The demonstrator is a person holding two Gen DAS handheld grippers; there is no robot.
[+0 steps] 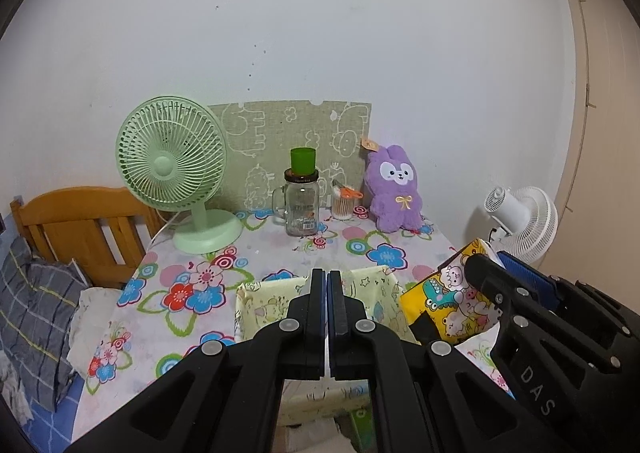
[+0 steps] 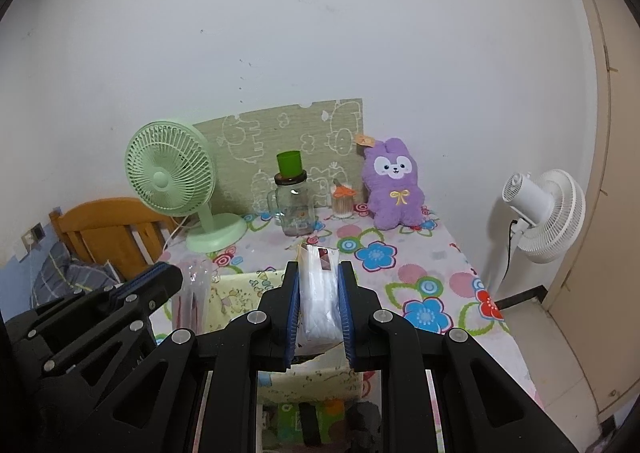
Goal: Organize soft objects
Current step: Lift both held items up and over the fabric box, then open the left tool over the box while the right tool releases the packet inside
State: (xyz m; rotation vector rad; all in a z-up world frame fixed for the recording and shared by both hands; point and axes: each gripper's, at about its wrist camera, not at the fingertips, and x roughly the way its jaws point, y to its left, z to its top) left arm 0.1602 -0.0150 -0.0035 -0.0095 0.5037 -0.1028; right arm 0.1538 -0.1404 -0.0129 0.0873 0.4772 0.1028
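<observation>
We see the counter (image 1: 280, 253) under a flowered cloth, and take the cloth bin (image 1: 372, 289) on its near part as our landmark. Behind the bin and to the left stands a green fan (image 1: 172, 173); behind it to the right sits a purple plush (image 1: 394, 189), with a jar (image 1: 301, 205) between them. Our left tongs (image 1: 327, 285) hang over the bin, clenched on nothing. Our right tongs (image 2: 319, 289), right of the bin, are grasping a tissue pack (image 2: 318, 289), which is yellow and printed with cartoons on its other side.
</observation>
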